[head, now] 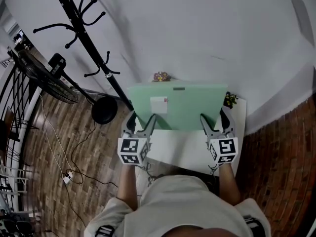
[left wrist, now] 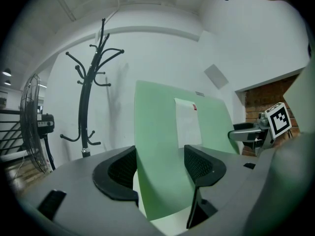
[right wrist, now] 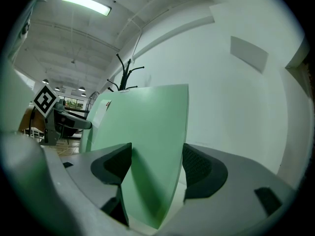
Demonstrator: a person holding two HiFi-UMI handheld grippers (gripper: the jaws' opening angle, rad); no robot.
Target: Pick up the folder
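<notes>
Overhead, the head view shows a white table pushed against a white wall, with wood-plank floor to the left, a black coat stand and a fan. The green folder is raised over the table's far half, its long axis running left to right and its near edge toward the person. The left gripper grips that edge near the left corner, and the right gripper grips it near the right corner.

Next, the left gripper view has the folder standing upright between the two black pads, with a white label on its face. The jaws are drawn in on the sheet, and nothing else is in them. The coat stand rises behind against the wall.

Lastly, the right gripper view shows the folder filling the narrow gap between the jaws, which are clamped on it. It is upright and slightly bowed. A ceiling light glows above.
</notes>
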